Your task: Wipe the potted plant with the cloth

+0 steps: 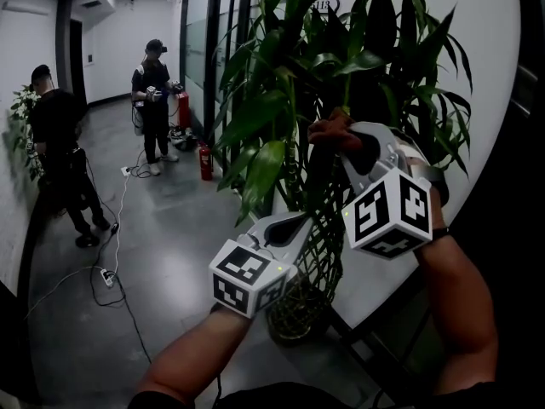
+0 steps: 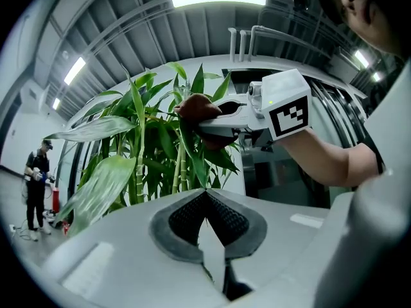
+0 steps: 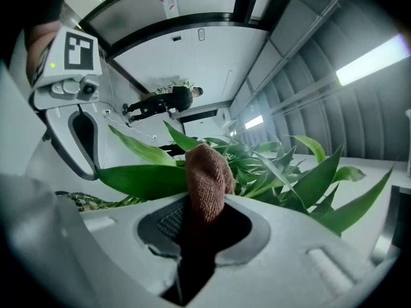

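Note:
The potted plant (image 1: 341, 66), with long green leaves, stands in a woven pot (image 1: 300, 309) against a white wall. My right gripper (image 1: 341, 139) is up among the leaves, shut on a brown cloth (image 1: 328, 130). In the right gripper view the cloth (image 3: 205, 175) sticks out between the jaws and lies against a broad leaf (image 3: 144, 179). My left gripper (image 1: 302, 221) sits lower, by the stems, its jaws shut with a thin leaf blade (image 2: 212, 252) pinched between them. The left gripper view shows the right gripper (image 2: 212, 117) and the cloth (image 2: 196, 108) above it.
Two people (image 1: 153, 100) (image 1: 55, 143) stand in the corridor at the left. Red fire extinguishers (image 1: 204, 162) stand by the glass doors. Cables and a power strip (image 1: 106, 275) lie on the grey floor. The white wall (image 1: 494, 24) is close behind the plant.

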### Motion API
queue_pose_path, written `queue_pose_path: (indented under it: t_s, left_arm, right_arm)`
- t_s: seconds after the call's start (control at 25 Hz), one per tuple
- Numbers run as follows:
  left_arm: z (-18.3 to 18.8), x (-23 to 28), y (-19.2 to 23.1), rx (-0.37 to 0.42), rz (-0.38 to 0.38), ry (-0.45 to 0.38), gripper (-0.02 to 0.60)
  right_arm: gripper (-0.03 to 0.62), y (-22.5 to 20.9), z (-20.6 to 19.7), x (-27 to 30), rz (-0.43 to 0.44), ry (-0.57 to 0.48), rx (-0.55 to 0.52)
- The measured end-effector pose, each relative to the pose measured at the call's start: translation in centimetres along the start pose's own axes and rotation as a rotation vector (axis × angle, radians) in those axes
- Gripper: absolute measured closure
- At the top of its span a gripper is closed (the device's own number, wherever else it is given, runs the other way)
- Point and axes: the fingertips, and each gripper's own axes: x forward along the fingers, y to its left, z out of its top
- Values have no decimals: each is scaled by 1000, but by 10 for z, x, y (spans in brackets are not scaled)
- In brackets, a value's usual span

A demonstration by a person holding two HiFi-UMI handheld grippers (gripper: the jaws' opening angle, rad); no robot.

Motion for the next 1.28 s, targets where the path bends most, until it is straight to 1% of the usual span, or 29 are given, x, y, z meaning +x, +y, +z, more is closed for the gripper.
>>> queue_pose_path:
  t_s: [0.16,0.32,0.6,0.8,0.92,1.16,1.28]
  left_arm:
    - [-3,1,2,12,2,-2,561]
    - [-5,-1,0,3,-5,1,561]
    - [-2,-1,-1,7,0,0,561]
    - [-4,0,0,6,-6,4,561]
    - [-4,-1,0,9,-2,1,561]
    - [0,-1,-4,15,-2,-1,561]
    - [-3,-1,-3,9,-2,1,561]
  right_arm:
    - [528,16,3,-2,28,-9,-27]
    - [528,29,7,-7,51,-17,-45]
    - [528,60,5,-15,118,-27,-71]
    - [528,80,8,-32,159,-38,-119]
    - [528,97,11,-39,204,-51,-141]
    - [528,120,18,-50,291,-82,-124]
    - [528,123,19,-57,296,-86,-144]
